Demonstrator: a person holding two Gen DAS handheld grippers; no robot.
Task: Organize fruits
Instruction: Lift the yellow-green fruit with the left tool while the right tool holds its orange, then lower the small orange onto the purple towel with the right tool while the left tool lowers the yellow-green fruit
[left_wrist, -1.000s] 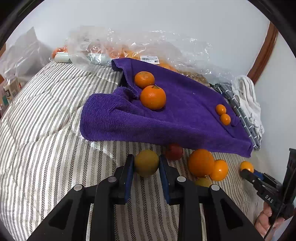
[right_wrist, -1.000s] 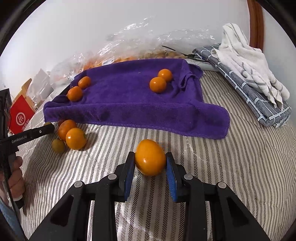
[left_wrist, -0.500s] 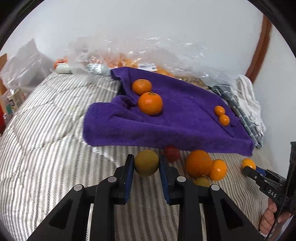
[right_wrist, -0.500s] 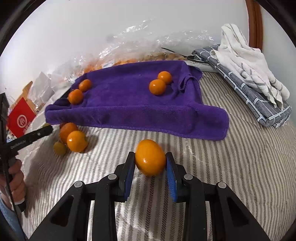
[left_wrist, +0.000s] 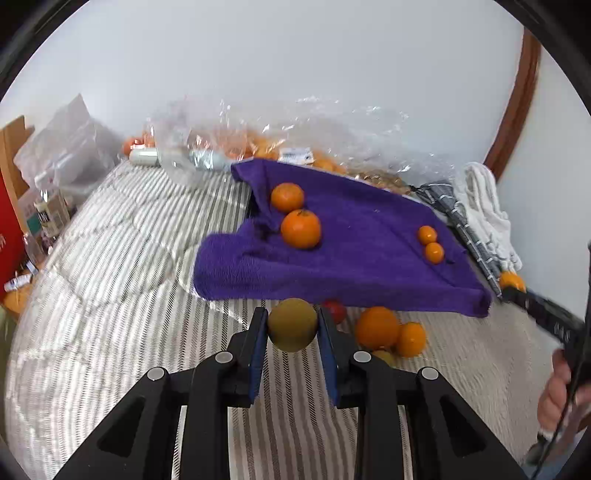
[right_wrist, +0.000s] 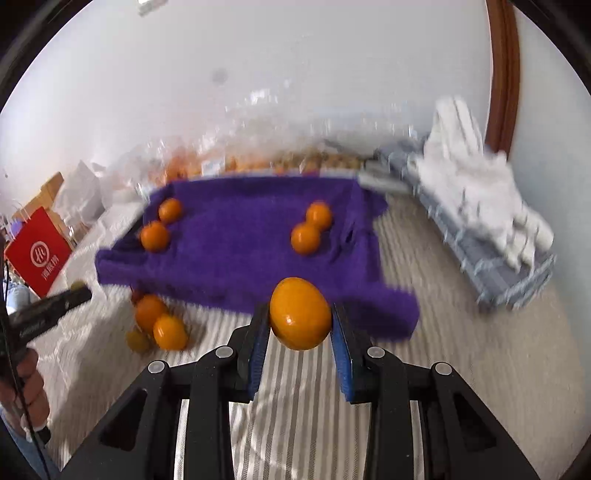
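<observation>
Two handheld grippers each carry a fruit above a striped quilt (left_wrist: 110, 258). The left gripper (left_wrist: 291, 332) is clamped on a greenish-yellow fruit (left_wrist: 292, 325), held just in front of the purple towel (left_wrist: 369, 258). The right gripper (right_wrist: 300, 325) squeezes an orange fruit (right_wrist: 300, 313) before the same towel's near edge. On the towel lie two pairs of oranges, one larger (left_wrist: 300, 229), one small (left_wrist: 427, 235). More fruit clusters (left_wrist: 377, 328) on the quilt just off the towel's front hem.
</observation>
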